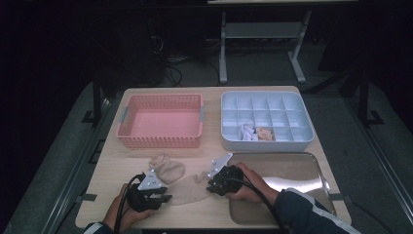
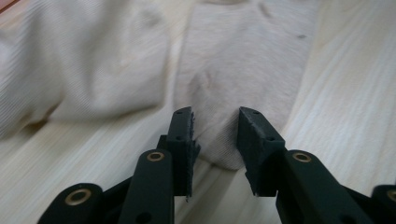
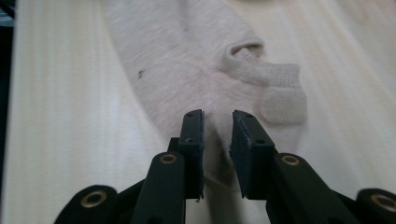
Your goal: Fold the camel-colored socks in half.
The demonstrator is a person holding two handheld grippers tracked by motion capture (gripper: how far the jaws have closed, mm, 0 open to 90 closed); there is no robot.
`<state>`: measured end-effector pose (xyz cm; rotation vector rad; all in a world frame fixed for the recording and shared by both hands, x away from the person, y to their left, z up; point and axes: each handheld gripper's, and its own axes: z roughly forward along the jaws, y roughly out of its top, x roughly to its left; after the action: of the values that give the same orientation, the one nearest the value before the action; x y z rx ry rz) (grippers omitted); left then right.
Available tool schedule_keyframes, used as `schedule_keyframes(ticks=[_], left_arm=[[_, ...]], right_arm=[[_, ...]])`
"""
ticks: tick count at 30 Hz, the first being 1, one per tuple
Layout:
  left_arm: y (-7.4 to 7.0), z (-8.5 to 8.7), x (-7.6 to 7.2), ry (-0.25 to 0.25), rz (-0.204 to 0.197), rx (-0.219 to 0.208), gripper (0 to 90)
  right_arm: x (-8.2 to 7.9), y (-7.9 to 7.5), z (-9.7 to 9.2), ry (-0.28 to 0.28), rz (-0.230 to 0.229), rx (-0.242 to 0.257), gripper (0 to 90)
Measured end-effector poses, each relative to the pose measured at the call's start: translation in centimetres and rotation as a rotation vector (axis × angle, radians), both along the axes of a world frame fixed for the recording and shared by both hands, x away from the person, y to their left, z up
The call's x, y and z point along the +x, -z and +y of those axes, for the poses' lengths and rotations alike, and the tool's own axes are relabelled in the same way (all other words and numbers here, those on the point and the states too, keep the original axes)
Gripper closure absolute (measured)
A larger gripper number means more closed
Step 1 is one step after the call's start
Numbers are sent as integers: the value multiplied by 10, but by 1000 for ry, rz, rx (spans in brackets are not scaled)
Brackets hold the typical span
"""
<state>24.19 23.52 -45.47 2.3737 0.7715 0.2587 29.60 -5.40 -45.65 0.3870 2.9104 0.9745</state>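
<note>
- Flat sock [image 1: 187,191], beige, at lower centre of the high view on the desk [image 1: 112,165], between the two grippers.
- Left gripper [image 1: 163,197] at lower left of that view, level with the sock's left end; jaws partly apart, sock's end [image 2: 219,140] in the gap, pads astride it, grip not clear.
- Right gripper [image 1: 210,187] right of centre, at the sock's right end near the cuff; jaws narrowly apart, sock's edge [image 3: 217,154] rising between the pads, pinch not certain.
- Second sock [image 1: 166,167], crumpled, just above and left of the flat one, touching it in the left gripper view.
- Pink basket [image 1: 126,117] at upper left of the desk.
- Blue divided box [image 1: 265,144] at upper right, rolled pieces [image 1: 255,132] in two lower-middle cells.
- Metal tray [image 1: 292,170] at lower right, under the right forearm.
</note>
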Motion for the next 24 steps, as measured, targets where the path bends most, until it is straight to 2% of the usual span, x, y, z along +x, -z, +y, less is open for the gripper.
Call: schedule_keyframes(ticks=[3,5,6,7,8,9,11,12,14,15,17,19,20,21,24], left_arm=[[1,7,1,-41,13,-16,616],[1,9,0,-56,8,-16,608],[0,10,1,-59,-1,-13,599],[0,10,1,-67,-4,-14,595],[0,10,1,-70,-12,-19,580],[-1,11,1,-76,-21,-28,580],[-6,11,0,-71,-51,-46,591],[-8,10,0,-77,-59,-70,597],[-10,7,1,-63,-77,-82,630],[-9,5,2,-50,-76,-74,645],[-6,1,3,-38,-68,-49,663],[-2,0,4,-30,-58,-30,678],[-1,0,5,-32,-52,-9,679],[1,1,5,-30,-45,0,686],[3,7,5,-40,-26,-31,701]], right_arm=[[-6,0,2,-8,17,4,718],[-11,0,3,-11,43,11,701],[-14,-1,4,-15,42,9,700],[-16,-3,4,-16,32,10,708],[-16,-7,3,-14,-17,20,744],[-16,-7,3,-14,-17,20,744],[-12,-13,0,-7,-70,44,802],[-11,-15,-1,1,-81,53,828],[-9,-17,-3,11,-109,71,877],[-8,-17,-2,21,-101,71,880],[-6,-14,0,15,-117,74,890],[-4,-9,2,1,-122,65,890],[-4,-6,3,15,-106,59,889],[-2,-2,3,2,-108,43,889],[-3,4,0,-6,-84,29,880]])
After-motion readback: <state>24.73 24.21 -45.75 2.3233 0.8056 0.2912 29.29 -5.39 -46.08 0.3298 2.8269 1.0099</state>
